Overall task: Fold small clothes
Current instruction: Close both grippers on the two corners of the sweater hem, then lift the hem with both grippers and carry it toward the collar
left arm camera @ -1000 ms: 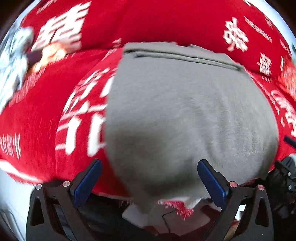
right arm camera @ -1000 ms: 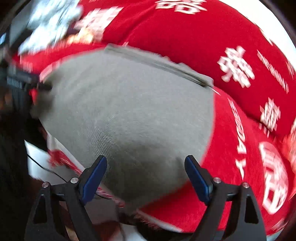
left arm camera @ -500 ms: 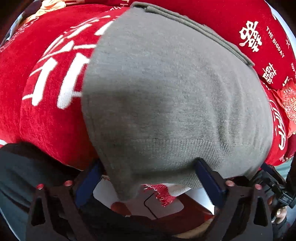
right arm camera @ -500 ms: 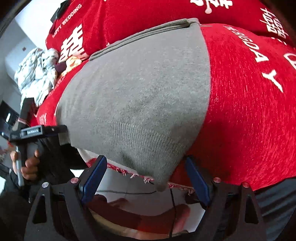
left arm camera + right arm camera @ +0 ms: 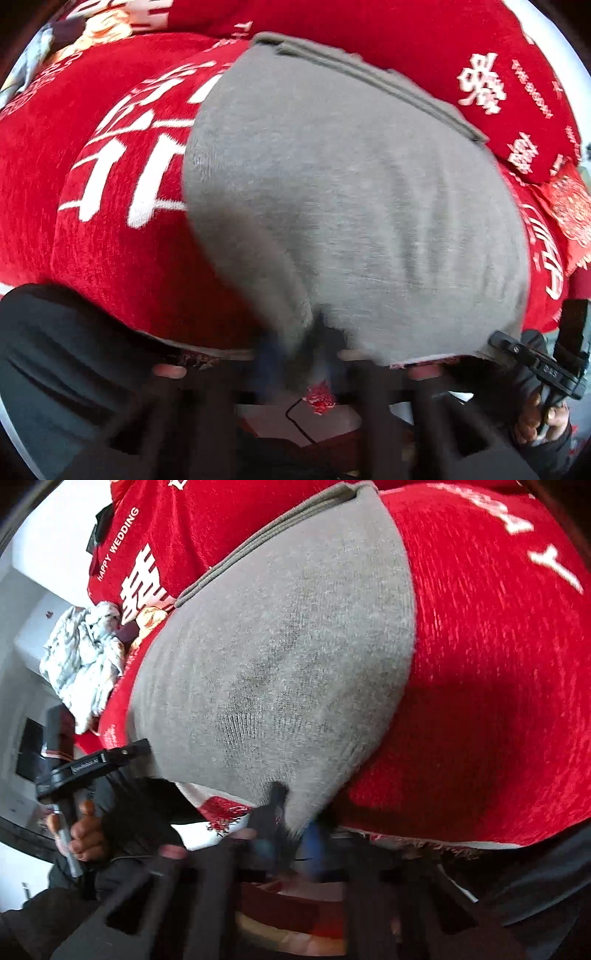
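Grey knit garment (image 5: 351,206) lies spread flat on a red cloth (image 5: 122,258) printed with white characters; the surface under the cloth is hidden, could be a bed or a desk. Far edge of the garment shows stacked layers, so it looks folded once already.

Left gripper (image 5: 314,354) clenched on the garment's near hem, at its left corner, fabric bunched up between the fingers. The picture blurs there, so the pads themselves are hard to make out.

Right gripper (image 5: 291,827) likewise clamped on the near hem at the right corner, where the grey cloth comes to a pinched point; a blue pad just shows beside it.

Both corners hang at the fringed front edge of the red cloth.

From the right wrist view, the left hand (image 5: 85,834) grips its tool's handle off to the side. A crumpled white patterned cloth (image 5: 81,664) sits at the far left of the red cloth, well apart from the garment.
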The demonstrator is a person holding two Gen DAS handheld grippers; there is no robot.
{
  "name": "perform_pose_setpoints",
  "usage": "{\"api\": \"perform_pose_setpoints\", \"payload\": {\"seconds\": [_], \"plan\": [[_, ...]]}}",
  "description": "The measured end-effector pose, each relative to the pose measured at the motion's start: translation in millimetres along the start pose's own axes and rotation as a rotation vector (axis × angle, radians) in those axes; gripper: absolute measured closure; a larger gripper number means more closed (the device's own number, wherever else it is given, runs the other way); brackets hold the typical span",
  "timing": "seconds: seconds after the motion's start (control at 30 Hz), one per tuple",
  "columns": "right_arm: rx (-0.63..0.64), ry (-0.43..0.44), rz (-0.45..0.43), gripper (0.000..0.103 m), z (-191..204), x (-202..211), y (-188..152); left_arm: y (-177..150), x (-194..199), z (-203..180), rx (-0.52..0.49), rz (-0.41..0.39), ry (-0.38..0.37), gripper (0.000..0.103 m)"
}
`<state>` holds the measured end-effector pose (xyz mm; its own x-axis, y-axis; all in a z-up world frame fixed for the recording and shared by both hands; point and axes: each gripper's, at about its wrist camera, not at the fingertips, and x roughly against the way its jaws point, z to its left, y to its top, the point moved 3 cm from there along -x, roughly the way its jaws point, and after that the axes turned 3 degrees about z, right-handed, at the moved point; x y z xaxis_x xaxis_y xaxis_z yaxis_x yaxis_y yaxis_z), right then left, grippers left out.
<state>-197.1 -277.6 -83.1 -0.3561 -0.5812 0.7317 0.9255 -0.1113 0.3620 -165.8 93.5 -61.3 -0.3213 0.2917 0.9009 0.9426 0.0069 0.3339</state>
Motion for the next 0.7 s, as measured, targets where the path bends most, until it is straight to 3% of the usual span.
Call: {"api": "perform_pose_setpoints", "payload": {"seconds": [0.13,0.27,0.53,0.7], "plan": [[0.094,-0.026,-0.064,0.096,18,24,1,-4,12,-5,-0.018,-0.040,0.038,0.091],[0.144,-0.041,-0.119,0.096,30,45,2,-2,32,-6,-0.022,-0.108,0.023,0.091],[0.139,-0.009,-0.210,0.096,38,72,15,2,59,-12,-0.035,-0.228,0.038,0.091],[0.140,-0.014,-0.271,0.096,49,85,34,15,72,-27,-0.069,-0.309,0.090,0.091]]}}
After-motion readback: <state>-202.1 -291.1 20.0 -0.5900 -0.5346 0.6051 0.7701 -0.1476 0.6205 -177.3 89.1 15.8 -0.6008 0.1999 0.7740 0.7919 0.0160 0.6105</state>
